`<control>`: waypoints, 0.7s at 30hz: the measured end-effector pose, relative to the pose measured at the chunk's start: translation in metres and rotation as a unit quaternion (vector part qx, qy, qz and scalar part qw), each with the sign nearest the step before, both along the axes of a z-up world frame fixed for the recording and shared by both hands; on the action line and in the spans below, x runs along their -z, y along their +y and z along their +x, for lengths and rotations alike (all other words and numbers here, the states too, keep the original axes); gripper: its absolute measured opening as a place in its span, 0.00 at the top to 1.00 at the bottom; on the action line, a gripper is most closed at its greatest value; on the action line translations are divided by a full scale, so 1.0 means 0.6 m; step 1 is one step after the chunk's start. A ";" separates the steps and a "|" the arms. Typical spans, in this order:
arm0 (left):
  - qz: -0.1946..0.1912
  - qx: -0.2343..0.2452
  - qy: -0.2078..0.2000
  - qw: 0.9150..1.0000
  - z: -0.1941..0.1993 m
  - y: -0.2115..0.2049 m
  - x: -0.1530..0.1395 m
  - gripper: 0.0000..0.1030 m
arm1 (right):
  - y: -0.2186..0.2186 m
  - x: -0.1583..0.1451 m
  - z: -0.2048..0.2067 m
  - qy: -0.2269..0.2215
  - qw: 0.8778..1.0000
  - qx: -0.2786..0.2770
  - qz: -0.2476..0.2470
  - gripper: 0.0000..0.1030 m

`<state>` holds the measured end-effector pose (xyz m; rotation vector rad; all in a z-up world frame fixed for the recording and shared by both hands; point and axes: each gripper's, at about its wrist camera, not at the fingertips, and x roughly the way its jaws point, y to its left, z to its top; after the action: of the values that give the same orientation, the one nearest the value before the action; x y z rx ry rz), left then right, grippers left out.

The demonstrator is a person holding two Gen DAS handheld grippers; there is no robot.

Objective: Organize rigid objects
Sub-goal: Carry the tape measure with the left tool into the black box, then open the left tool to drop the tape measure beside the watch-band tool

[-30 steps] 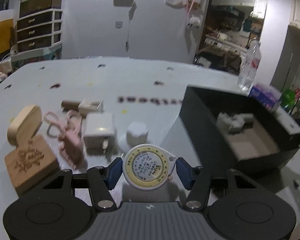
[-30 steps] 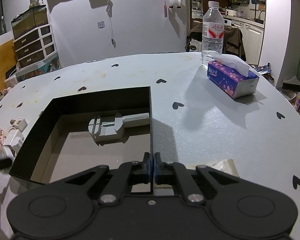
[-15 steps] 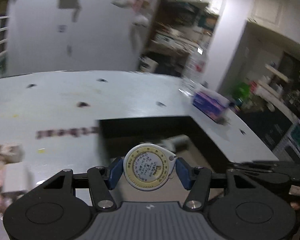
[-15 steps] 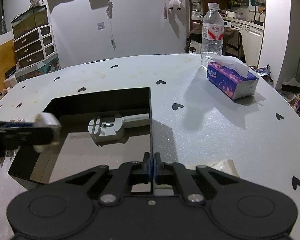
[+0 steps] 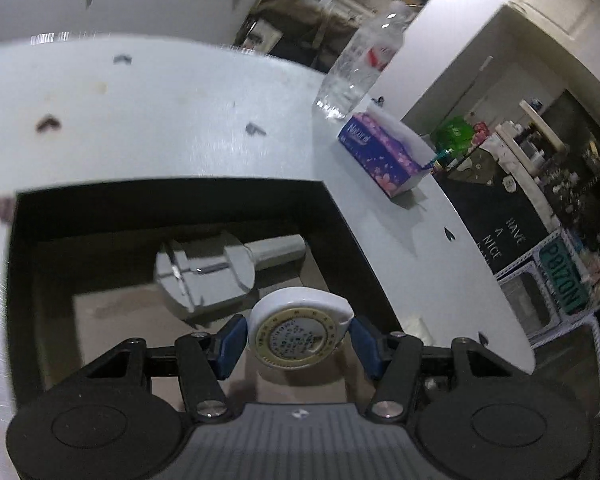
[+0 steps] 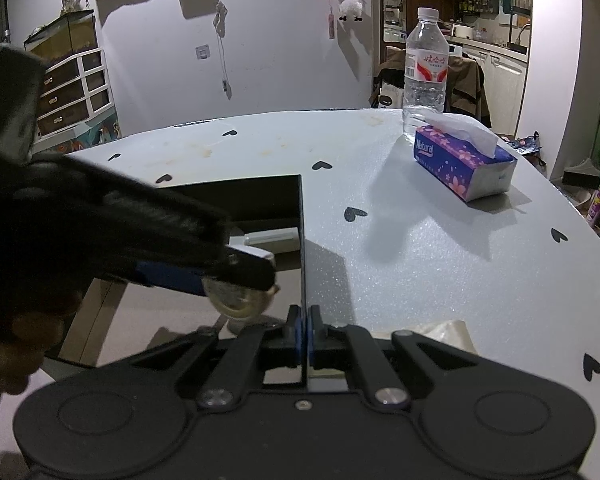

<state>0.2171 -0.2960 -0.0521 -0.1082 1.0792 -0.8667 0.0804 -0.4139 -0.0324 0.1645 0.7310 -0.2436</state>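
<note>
Tape measure (image 5: 296, 330), a round white one with a yellow-ringed dial, is gripped between the blue pads (image 5: 229, 343) of the left claw (image 5: 298, 344), which is held about half open around it. It is carried above the open black box (image 5: 342, 224), over the box's near right part; no contact with the brown floor of the box can be made out. Inside the box a grey clamp-like tool (image 5: 212, 270) is seen lying flat toward the far side, its handle pointed to the right wall.

In the right wrist view the left claw (image 6: 240, 280) is seen from the side, reaching in from the left over the box (image 6: 260, 192), with the tape measure (image 6: 240, 300) showing below its dark finger. The right claw (image 6: 304, 330) is closed tight, and the thin right wall of the box is pinched between its pads at the near corner.

The box is set on a grey bench (image 6: 420, 248) printed with small black hearts. Well apart from the box, toward the far right of the bench, a purple tissue box (image 6: 464, 164) is placed, and a clear water bottle (image 6: 425, 76) is stood upright just behind it.
</note>
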 end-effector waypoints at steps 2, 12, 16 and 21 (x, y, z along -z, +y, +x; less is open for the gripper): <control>-0.002 -0.013 0.025 1.000 0.009 -0.006 0.008 0.44 | 0.000 0.000 0.000 0.000 1.000 0.000 0.000 0.97; -0.017 -0.069 0.076 0.995 0.032 -0.006 0.020 0.26 | 0.000 0.000 0.001 0.000 1.000 0.000 0.001 0.97; -0.018 -0.070 0.082 0.994 0.033 0.000 0.022 0.26 | 0.000 0.000 0.000 -0.001 1.000 0.000 0.001 0.97; -0.018 -0.065 0.075 0.995 0.030 0.000 0.018 0.26 | 0.000 0.000 0.001 0.000 1.000 0.000 0.002 0.97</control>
<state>0.2351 -0.2958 -0.0630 -0.2745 1.1841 -0.7698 0.0810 -0.4137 -0.0326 0.1682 0.7314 -0.2422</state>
